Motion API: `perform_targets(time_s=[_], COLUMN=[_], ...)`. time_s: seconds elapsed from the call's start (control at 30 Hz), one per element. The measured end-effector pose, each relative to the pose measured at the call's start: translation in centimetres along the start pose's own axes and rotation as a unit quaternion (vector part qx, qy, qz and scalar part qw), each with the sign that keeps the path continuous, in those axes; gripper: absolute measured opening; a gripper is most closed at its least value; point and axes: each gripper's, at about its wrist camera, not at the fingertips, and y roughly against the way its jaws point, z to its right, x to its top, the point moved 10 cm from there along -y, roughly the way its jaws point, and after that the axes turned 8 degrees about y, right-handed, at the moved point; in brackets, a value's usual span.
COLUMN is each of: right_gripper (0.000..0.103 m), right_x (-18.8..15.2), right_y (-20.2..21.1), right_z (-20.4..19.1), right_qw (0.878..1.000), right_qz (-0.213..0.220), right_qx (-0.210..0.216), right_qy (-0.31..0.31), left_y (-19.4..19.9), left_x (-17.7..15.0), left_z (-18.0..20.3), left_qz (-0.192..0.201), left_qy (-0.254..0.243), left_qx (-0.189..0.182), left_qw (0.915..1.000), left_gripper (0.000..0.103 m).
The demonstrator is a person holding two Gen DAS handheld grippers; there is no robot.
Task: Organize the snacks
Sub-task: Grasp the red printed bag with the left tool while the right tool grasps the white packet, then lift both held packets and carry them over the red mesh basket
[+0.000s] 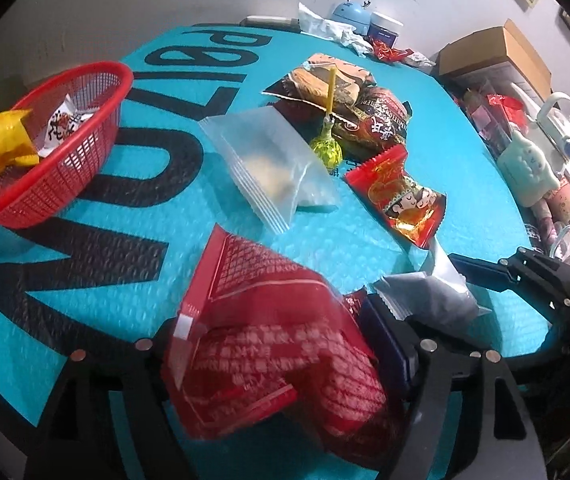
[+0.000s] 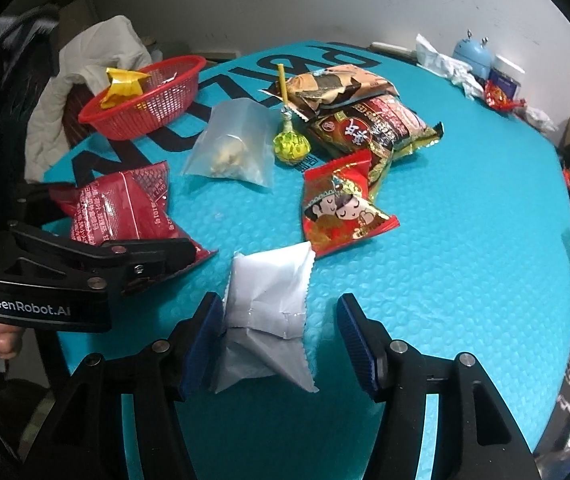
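In the left wrist view a red snack packet [image 1: 269, 344] lies between the fingers of my left gripper [image 1: 277, 344], which stands open; the packet hides the left finger. My right gripper [image 2: 281, 340] is open around a white packet [image 2: 269, 312]; the packet touches the left pad and a gap shows on the right. The left gripper [image 2: 145, 256] sits over the red packet [image 2: 125, 208] in the right wrist view. A red basket [image 1: 77, 156] [image 2: 145, 116] at the far left holds a yellow packet [image 1: 5, 140] and a white one [image 1: 65, 124].
On the teal mat [image 2: 445, 220] lie a clear bag [image 1: 269, 164], a green lollipop [image 1: 325, 152], a red cartoon packet [image 1: 401, 196] and dark packets [image 1: 377, 120]. A cardboard box [image 1: 497, 56], bottles and clutter crowd the right edge. A white cloth [image 2: 97, 52] hangs behind the basket.
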Motion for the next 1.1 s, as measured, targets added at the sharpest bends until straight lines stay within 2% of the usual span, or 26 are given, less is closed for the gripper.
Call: perform_targets(time_s=[0.07, 0.1, 0.13, 0.23, 0.6, 1.1], right_gripper=[0.052, 0.041, 0.038, 0.035, 0.034, 0.034], right_x=[0.0, 0.0, 0.1, 0.1, 0.6, 3.8], right_y=[0.0, 0.1, 0.1, 0.2, 1.3, 4.9], right_z=[-0.2, -0.4, -0.4, -0.4, -0.5, -1.1], right_qw=[1.0, 1.0, 1.0, 1.0, 0.999, 0.996], right_qz=[0.003, 0.005, 0.006, 0.008, 0.025, 0.072], right_qx=[-0.005, -0.004, -0.005, 0.003, 0.028, 0.046], right_qy=[0.009, 0.012, 0.012, 0.004, -0.026, -0.011], left_y=[0.1, 0.2, 0.3, 0.4, 2.1, 8.0], left_x=[0.0, 0.0, 0.0, 0.0, -0.4, 1.6], left_z=[0.0, 0.0, 0.1, 0.1, 0.2, 0.9], left_qz=[0.008, 0.012, 0.013, 0.014, 0.016, 0.081], left_qy=[0.001, 0.001, 0.0, 0.004, 0.012, 0.006], left_qx=[0.0, -0.002, -0.003, -0.01, -0.019, -0.024], left_qw=[1.0, 0.9999, 0.9999, 0.9999, 0.9996, 0.9964], left_gripper=[0.073, 0.064, 0.057, 0.051, 0.049, 0.049])
